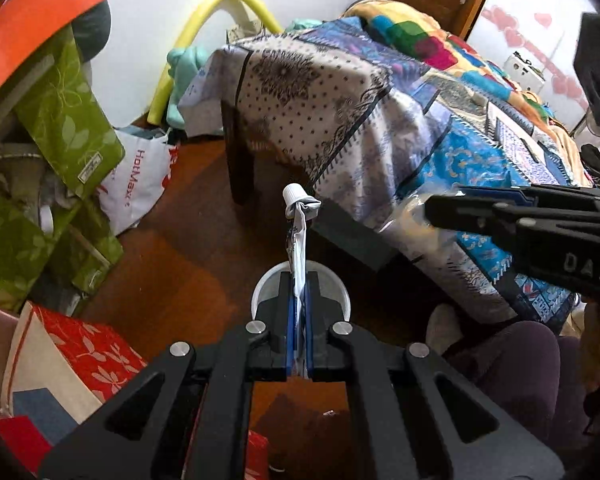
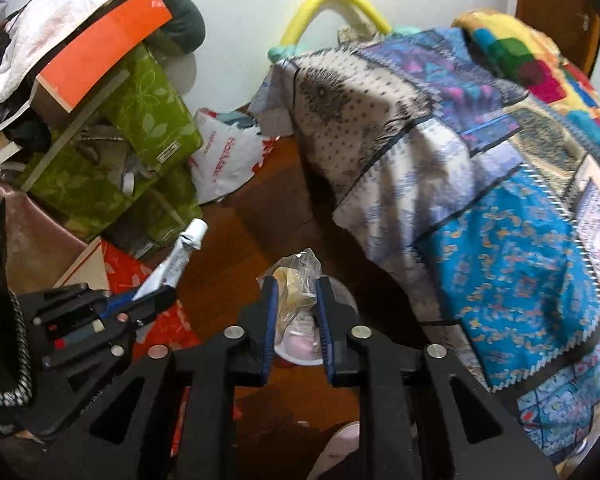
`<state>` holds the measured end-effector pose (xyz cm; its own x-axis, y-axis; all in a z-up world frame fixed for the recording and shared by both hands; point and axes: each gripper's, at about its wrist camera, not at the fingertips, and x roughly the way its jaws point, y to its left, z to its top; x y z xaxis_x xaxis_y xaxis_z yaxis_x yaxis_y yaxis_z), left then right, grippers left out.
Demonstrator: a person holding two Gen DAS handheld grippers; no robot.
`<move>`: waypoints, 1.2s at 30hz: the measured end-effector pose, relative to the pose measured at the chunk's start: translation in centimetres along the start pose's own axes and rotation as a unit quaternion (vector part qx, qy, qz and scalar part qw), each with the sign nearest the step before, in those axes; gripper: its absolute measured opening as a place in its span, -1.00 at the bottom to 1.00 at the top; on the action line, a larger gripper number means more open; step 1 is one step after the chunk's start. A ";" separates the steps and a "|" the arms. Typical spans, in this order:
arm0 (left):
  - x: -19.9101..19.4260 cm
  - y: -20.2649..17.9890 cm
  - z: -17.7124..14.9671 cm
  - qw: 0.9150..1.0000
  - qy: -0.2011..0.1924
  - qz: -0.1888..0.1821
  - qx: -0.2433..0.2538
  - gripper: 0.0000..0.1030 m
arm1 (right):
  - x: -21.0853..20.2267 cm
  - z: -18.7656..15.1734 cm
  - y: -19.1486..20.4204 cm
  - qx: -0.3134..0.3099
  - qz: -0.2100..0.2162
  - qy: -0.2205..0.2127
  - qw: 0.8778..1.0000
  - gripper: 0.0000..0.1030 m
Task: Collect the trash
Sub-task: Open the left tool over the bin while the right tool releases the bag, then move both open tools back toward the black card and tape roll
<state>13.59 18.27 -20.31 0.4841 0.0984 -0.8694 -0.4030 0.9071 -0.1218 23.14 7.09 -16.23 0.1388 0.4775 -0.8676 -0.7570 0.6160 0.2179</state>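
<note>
A bed under a patchwork quilt of blue, cream and bright squares (image 1: 440,120) fills the right side of both views, and a dark red-brown wooden floor (image 1: 172,240) runs down the middle. At the left edge lies a heap of green leaf-printed boxes (image 2: 140,120), and a red fabric bag with white leaf print (image 1: 92,352) sits in the lower left.

The relation that matters is small and sits at the bottom centre: a round white plastic bin (image 1: 340,284) stands on the floor just behind the fingertips in each wrist view, so both sets of tongs hang over it and point steeply down toward its mouth. In the right wrist view the bin (image 2: 346,292) shows only as a pale rim and some pinkish contents between the fingers.

The left tongs (image 1: 299,292) are pressed together on a squeezed, flattened white toothpaste tube with a white cap (image 1: 298,240). Its long axis runs along the fingers, cap outward, so the tube stands over the bin's far rim rather than its middle.

The right tongs (image 2: 296,292) are part-spread with a crumpled clear plastic wrapper with something yellowish inside (image 2: 298,280) between the blue pads. Whether the pads press on it I cannot tell. The wrapper lies right above the bin's opening, so by my judgement the right hand is the better placed to drop first.
</note>
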 end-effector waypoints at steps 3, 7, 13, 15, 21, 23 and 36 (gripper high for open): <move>0.9 0.0 0.2 1.000 0.009 0.001 -0.002 -0.94 | 1.2 0.4 -0.1 0.007 0.015 0.021 1.000 -0.21; 2.0 -0.3 0.6 1.000 0.018 0.000 0.001 -0.94 | 1.4 0.3 -0.6 0.009 -0.001 0.017 1.000 -0.21; 4.1 -1.2 1.7 0.999 0.040 -0.012 -0.001 -0.64 | 0.2 0.0 -2.5 0.023 -0.011 0.010 1.000 -0.21; 4.9 -1.6 1.8 0.999 0.052 0.000 0.003 -0.21 | -0.3 -0.3 -3.2 0.029 -0.014 0.006 0.999 -0.21; 4.5 -3.0 0.9 0.998 0.054 0.008 0.023 -0.21 | -1.5 -1.3 -4.5 0.035 -0.020 0.007 0.999 -0.21; 3.4 -3.2 0.9 0.999 0.045 0.007 0.025 -0.21 | -1.9 -1.8 -4.8 0.033 -0.023 0.006 0.999 -0.21; -6.7 -7.5 2.1 0.996 -0.065 -0.002 0.057 -0.21 | -9.7 -4.0 -6.1 0.041 -0.039 -0.077 0.995 -0.21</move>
<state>15.01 11.66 -12.57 0.5854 0.1411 -0.7983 -0.3137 0.9475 -0.0626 23.92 -3.79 -10.96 0.2958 0.5124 -0.8062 -0.6864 0.7010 0.1936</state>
